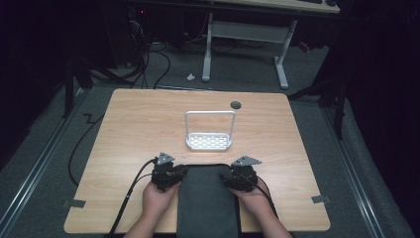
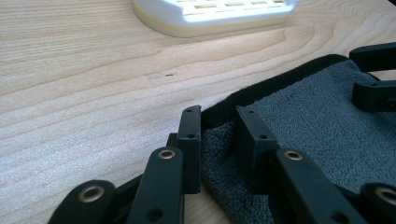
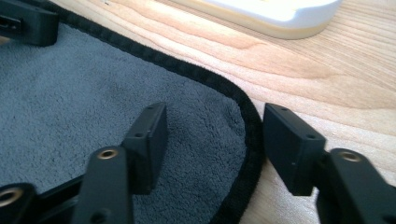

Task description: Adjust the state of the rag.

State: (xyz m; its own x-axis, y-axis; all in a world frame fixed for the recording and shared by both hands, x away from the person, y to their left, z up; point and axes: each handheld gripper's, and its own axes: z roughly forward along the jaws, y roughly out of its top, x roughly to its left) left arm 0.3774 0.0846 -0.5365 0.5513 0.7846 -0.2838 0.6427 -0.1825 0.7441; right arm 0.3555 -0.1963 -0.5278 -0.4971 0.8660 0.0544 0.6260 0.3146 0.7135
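A dark grey towel (image 1: 207, 203) with a black hem lies at the table's front middle and hangs over the front edge. My left gripper (image 1: 172, 173) is at the towel's far left corner. In the left gripper view its jaws (image 2: 218, 114) stand close together, with the hemmed corner of the towel (image 2: 299, 116) pinched between them. My right gripper (image 1: 236, 175) is at the far right corner. There it (image 3: 215, 112) is open, one jaw resting on the towel (image 3: 70, 93) and the other on the wood just outside the hem.
A white slotted tray (image 1: 209, 142) with a tall hoop handle stands just beyond the towel at the table's middle. A dark round grommet (image 1: 236, 105) sits near the far edge. Bare wood lies on both sides. Cables trail off the left front.
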